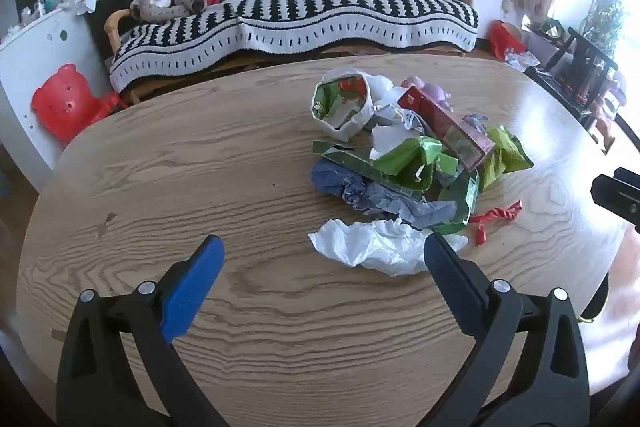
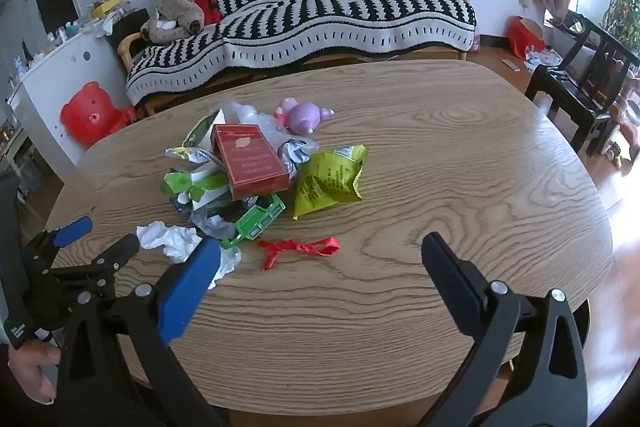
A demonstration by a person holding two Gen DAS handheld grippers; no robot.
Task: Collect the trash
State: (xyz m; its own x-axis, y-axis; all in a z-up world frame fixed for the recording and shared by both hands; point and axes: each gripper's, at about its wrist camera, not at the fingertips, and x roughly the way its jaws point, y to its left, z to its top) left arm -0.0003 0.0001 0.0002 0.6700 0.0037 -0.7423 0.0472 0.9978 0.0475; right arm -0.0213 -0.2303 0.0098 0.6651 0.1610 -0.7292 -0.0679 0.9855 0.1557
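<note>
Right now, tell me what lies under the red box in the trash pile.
The red box rests on green and white wrappers and crumpled silver foil. Its base hides whatever sits directly beneath, so the rest cannot be seen.

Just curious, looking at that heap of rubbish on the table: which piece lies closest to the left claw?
The crumpled white tissue. It lies at the near edge of the heap, right beside the open left gripper, while the wrappers and the red box sit farther back.

Bright daylight, fisheye bend

Glare from my right edge whitens the window (image 1: 624,39); corners go dark and curved.
</note>
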